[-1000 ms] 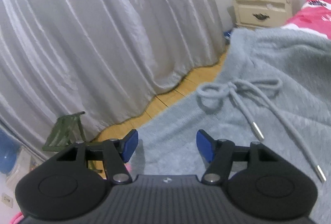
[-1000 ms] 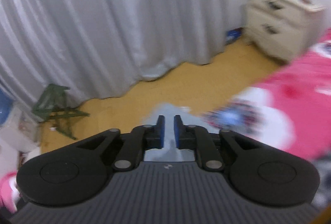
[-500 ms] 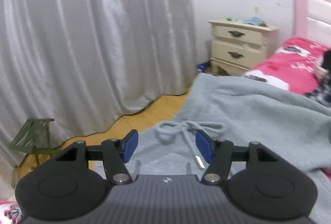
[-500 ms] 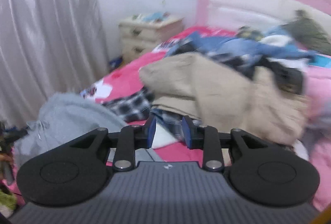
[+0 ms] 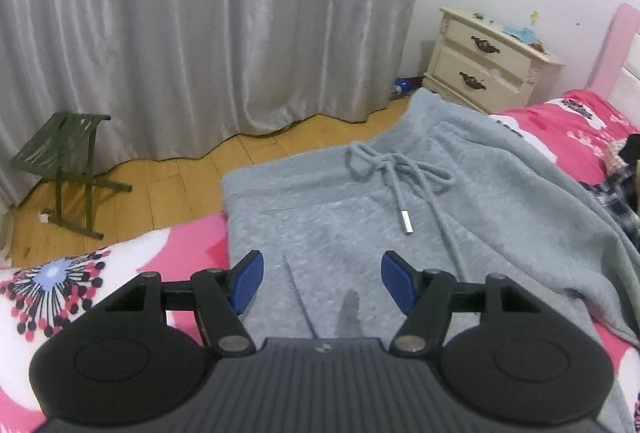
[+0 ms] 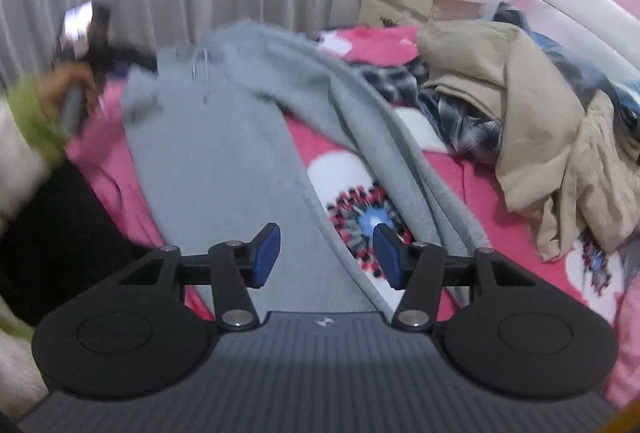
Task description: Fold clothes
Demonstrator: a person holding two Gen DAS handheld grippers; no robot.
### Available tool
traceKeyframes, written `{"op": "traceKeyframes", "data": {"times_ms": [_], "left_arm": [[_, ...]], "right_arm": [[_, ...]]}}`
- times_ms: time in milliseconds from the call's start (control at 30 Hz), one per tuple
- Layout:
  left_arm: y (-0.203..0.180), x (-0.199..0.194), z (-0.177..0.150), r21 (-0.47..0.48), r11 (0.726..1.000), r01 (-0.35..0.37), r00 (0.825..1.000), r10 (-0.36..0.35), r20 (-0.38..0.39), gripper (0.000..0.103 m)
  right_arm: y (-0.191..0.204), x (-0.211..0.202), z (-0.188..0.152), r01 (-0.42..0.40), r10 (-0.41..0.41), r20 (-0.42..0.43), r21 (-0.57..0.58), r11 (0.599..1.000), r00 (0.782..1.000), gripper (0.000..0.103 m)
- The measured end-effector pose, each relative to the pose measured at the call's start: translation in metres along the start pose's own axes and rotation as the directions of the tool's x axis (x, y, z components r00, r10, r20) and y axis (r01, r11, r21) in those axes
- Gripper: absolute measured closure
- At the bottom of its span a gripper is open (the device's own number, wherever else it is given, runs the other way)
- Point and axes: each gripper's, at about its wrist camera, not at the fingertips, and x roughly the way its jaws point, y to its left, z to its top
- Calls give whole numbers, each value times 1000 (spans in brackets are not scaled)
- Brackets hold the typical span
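Right gripper (image 6: 326,259) just swung over from the floor side, and its jaws have been opening, now spread above the grey sweatpants (image 6: 224,169) with nothing pinched. Left gripper (image 5: 322,279) hangs spread over the waistband near the bed (image 5: 132,261) edge. Looks like they're lining up for a fold. Beyond, unfolded clothes (image 6: 532,113) are piled toward the headboard. No containers in view.

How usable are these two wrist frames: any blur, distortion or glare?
Left wrist view: sharp, the grey sweatpants and drawstring crisp; fisheye bends the curtain, dark vignette in the corners. Right wrist view: motion-blurred, worst on the hand at left and the sweatpants; beige clothes pile soft. No strong glare in either.
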Motion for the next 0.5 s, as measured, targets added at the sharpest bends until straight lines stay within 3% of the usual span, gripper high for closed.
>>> {"op": "traceKeyframes", "data": {"times_ms": [67,167,233,333,433,500], "left_arm": [[-22,-7,1,53,998,42,999,-43,29,37],[-75,-13,8,144,977,156,986,-162,34,37],[-119,-16,12,214,945,248,965,-259,29,36],[-180,-1,13,338,871,356,924,-382,11,36],[-207,23,-4,412,833,368,908,-418,36,37],[-203,36,-24,454,801,389,885,-462,57,37]], "right_arm": [[-14,11,5,49,-49,8,-15,999,999,52],[-50,32,17,86,-88,23,84,993,996,52],[-76,50,24,63,-69,26,195,979,997,52],[-98,80,32,50,-57,16,269,962,998,53],[-106,119,37,71,-64,-33,255,964,997,54],[-110,142,36,91,-68,-98,250,964,993,55]]}}
